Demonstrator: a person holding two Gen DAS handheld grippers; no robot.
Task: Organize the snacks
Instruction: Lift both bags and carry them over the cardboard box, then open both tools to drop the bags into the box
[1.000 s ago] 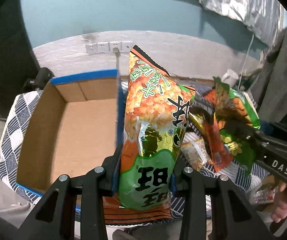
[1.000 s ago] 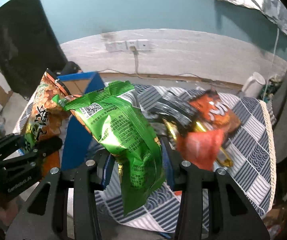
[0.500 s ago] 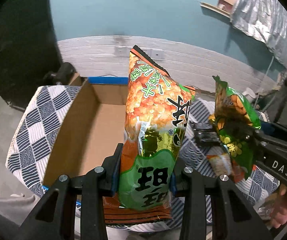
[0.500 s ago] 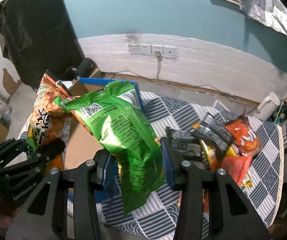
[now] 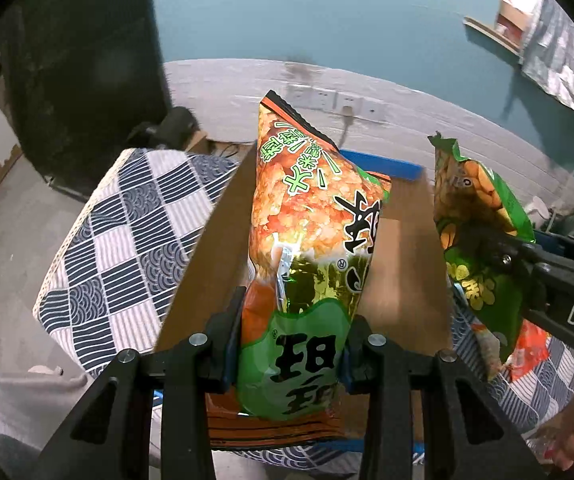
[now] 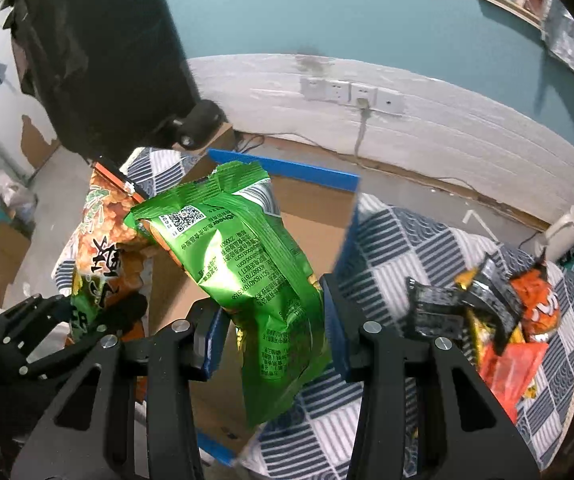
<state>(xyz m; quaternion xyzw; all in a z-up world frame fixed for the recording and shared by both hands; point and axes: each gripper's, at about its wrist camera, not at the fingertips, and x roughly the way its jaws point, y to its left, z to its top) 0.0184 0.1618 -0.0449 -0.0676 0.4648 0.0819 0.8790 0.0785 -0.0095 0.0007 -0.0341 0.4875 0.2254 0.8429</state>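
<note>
My left gripper (image 5: 293, 340) is shut on an orange and green snack bag (image 5: 311, 240), held upright over the open cardboard box (image 5: 403, 272). In the right wrist view my right gripper (image 6: 271, 320) is shut on a green snack bag (image 6: 247, 264), which hangs over the same box (image 6: 311, 216). The orange and green bag (image 6: 103, 256) and the left gripper (image 6: 87, 320) show at the left there. The green bag (image 5: 483, 248) and the right gripper's black finger (image 5: 555, 280) appear at the right in the left wrist view.
The box has blue edges and stands on a table under a blue and white patterned cloth (image 6: 415, 248). Several loose snack packets (image 6: 495, 320) lie on the cloth to the right. A wall with sockets (image 6: 351, 90) runs behind. A white kettle (image 6: 567, 232) stands at the far right.
Both grippers have swung left with their bags and now hang over the box. The loose packets have slid toward the right of the right wrist view.
</note>
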